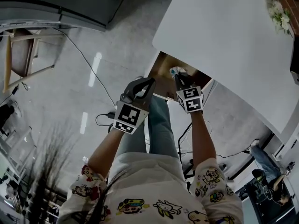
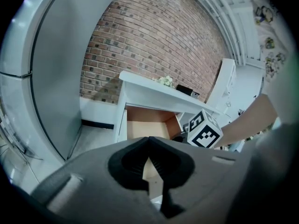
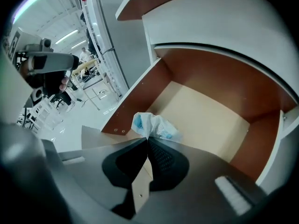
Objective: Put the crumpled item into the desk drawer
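The crumpled item (image 3: pixel 154 126), a white and blue wad, sticks out from the tips of my right gripper (image 3: pixel 148 138), which is shut on it. It hangs over the open desk drawer (image 3: pixel 205 118), above the near left corner of the pale wood floor. In the head view the crumpled item (image 1: pixel 177 71) and right gripper (image 1: pixel 180 79) sit over the drawer (image 1: pixel 161 80) under the white desk (image 1: pixel 224 41). My left gripper (image 1: pixel 141 86) hovers just left of the drawer. Seen from the left gripper (image 2: pixel 149 139), its tips meet with nothing between them, and the drawer (image 2: pixel 148 125) lies ahead.
A wooden chair (image 1: pixel 21 55) stands at the far left and cables (image 1: pixel 105 118) trail across the grey floor. A tall grey cabinet (image 2: pixel 56 78) rises left of the desk, with a brick wall (image 2: pixel 154 45) behind. Flowers (image 1: pixel 278 13) sit on the desktop. Another person (image 1: pixel 266 167) is at lower right.
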### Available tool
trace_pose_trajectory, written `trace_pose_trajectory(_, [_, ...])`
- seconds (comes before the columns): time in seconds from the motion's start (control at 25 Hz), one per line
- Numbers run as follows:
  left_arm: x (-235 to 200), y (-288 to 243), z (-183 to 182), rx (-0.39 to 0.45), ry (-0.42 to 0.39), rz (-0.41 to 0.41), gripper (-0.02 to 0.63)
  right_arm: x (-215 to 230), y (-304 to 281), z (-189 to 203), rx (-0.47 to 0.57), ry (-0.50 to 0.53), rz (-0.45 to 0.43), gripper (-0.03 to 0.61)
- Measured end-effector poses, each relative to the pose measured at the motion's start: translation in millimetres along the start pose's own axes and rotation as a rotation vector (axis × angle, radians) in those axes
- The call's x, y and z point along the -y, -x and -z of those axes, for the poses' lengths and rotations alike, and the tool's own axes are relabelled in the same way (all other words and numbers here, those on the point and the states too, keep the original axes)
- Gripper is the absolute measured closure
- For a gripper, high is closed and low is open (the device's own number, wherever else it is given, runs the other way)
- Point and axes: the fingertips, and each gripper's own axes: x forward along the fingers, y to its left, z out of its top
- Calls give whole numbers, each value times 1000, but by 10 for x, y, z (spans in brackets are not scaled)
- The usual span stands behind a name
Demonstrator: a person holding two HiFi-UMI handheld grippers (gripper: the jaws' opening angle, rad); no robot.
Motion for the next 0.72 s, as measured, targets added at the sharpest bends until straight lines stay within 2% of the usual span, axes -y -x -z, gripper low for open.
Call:
trace_pose_trajectory(0.4, [-88, -136, 280, -38, 26, -21, 614, -52, -299, 270, -122, 106, -65, 565])
trace_pose_trajectory(0.72, [-44, -244, 413, -54, 37, -13, 614, -31, -475, 439, -224, 192, -75, 565])
